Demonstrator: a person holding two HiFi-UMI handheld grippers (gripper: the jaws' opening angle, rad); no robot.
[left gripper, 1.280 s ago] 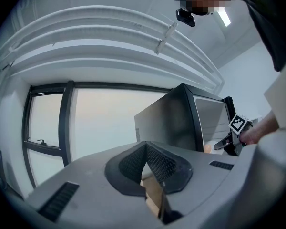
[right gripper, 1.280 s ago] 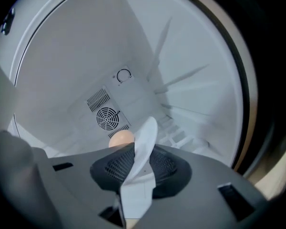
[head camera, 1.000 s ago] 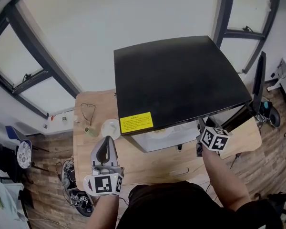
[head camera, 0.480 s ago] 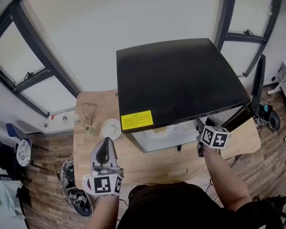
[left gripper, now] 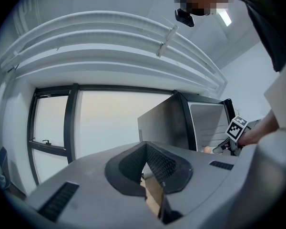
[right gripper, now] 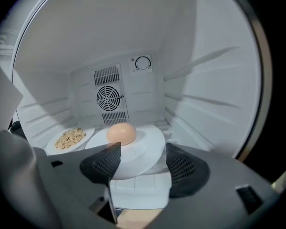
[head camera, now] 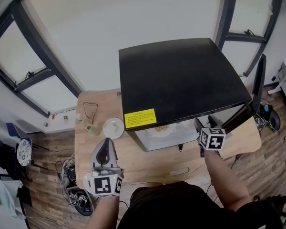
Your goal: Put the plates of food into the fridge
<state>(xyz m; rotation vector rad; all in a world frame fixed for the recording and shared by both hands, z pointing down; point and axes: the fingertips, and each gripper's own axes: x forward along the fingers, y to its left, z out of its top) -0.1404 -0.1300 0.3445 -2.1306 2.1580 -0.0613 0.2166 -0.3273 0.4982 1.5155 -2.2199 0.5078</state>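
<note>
In the right gripper view a white plate (right gripper: 140,151) with a round tan bun (right gripper: 121,133) sits on the fridge floor (right gripper: 143,194). Its near rim lies between the jaws of my right gripper (right gripper: 143,152), which are opening, and the pads stand clear of it. A second plate with a heap of oats (right gripper: 70,138) lies to its left. In the head view the right gripper (head camera: 205,133) reaches into the black-topped fridge (head camera: 181,80). The left gripper (head camera: 105,152) hangs over the table's front left, shut and empty. Another white plate (head camera: 113,128) sits on the table.
The fridge door (head camera: 260,82) stands open at the right. A small green object (head camera: 90,129) and a wire loop (head camera: 89,110) lie on the wooden table (head camera: 148,161) left of the fridge. Cables and a dish lie on the floor at the left.
The right gripper has stayed at the fridge opening, shifting only slightly. The left gripper has held its place over the table.
</note>
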